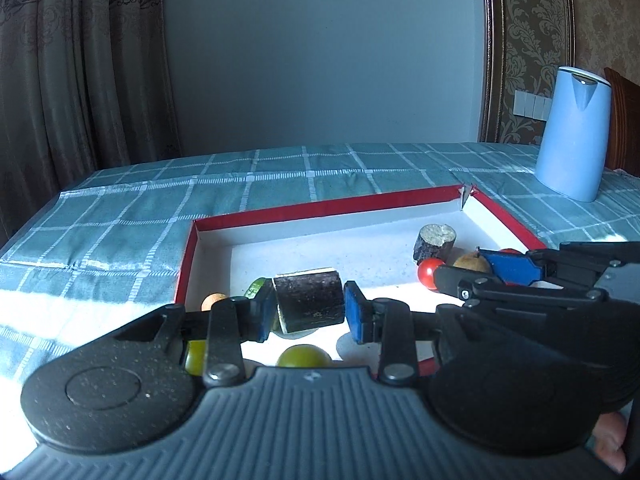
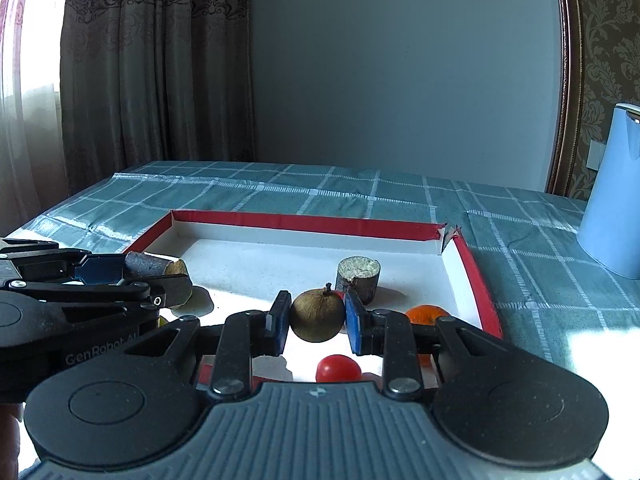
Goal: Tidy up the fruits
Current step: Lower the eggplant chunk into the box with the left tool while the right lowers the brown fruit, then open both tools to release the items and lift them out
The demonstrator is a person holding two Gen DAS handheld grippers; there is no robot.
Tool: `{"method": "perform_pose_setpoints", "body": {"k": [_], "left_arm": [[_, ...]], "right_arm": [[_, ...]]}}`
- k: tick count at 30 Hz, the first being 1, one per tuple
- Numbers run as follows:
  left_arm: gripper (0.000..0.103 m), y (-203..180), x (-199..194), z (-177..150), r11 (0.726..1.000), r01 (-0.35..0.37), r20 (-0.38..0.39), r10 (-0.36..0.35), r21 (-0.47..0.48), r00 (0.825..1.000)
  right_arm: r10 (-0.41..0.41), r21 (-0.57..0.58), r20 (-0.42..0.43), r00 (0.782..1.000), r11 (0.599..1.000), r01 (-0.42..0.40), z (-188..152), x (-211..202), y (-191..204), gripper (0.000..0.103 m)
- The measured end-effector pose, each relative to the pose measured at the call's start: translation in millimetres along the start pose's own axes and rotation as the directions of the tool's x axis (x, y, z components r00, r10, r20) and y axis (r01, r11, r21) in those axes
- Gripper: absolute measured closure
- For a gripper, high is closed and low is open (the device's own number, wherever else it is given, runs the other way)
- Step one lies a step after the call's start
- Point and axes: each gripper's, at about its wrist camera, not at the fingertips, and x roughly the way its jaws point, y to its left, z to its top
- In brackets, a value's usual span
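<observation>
Two grippers over red-rimmed box | left gripper clamped on dark cut chunk | right gripper clamped on brown round fruit | tomato below.

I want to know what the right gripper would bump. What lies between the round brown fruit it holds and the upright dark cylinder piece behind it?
In the right wrist view, a sliver of red fruit shows between the round brown fruit and the cylinder piece.

Left wrist: looking low and close across the red-rimmed tray, facing the wall.
Right wrist: same, rightward.
Shared: tray, kettle.
</observation>
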Motion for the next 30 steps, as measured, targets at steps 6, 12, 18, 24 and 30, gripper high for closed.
{"method": "perform_pose_setpoints", "body": {"k": [6,12,18,24,30], "left_arm": [[0.071,1.1,21.6,5.1,1.0,-0.019,-0.02,0.019,-0.002,1.0],[0.069,0.7,33.8,10.1,0.999,-0.04,-0.013,0.039,-0.013,0.999],[0.065,4.2,40.4,7.9,0.998,-0.065,-0.016,0.064,-0.023,0.998],[0.056,3.6,40.4,6.7,0.996,-0.084,-0.015,0.084,-0.017,0.996],[0.029,13.0,41.2,6.4,0.991,-0.117,-0.021,0.116,-0.063,0.993]], "right_arm": [[-0.02,-0.005,-0.041,0.999,1.0,0.02,4.0,27.0,3.8,0.075],[-0.04,0.013,-0.046,0.998,0.999,0.041,10.9,44.5,-1.7,0.076],[-0.037,0.013,-0.04,0.998,0.999,0.038,12.7,46.5,-0.7,0.075],[-0.054,0.004,-0.046,0.997,0.999,0.054,10.9,45.5,-0.1,0.074],[-0.03,0.048,-0.047,0.998,0.998,0.033,9.8,46.2,-8.1,0.072]]}}
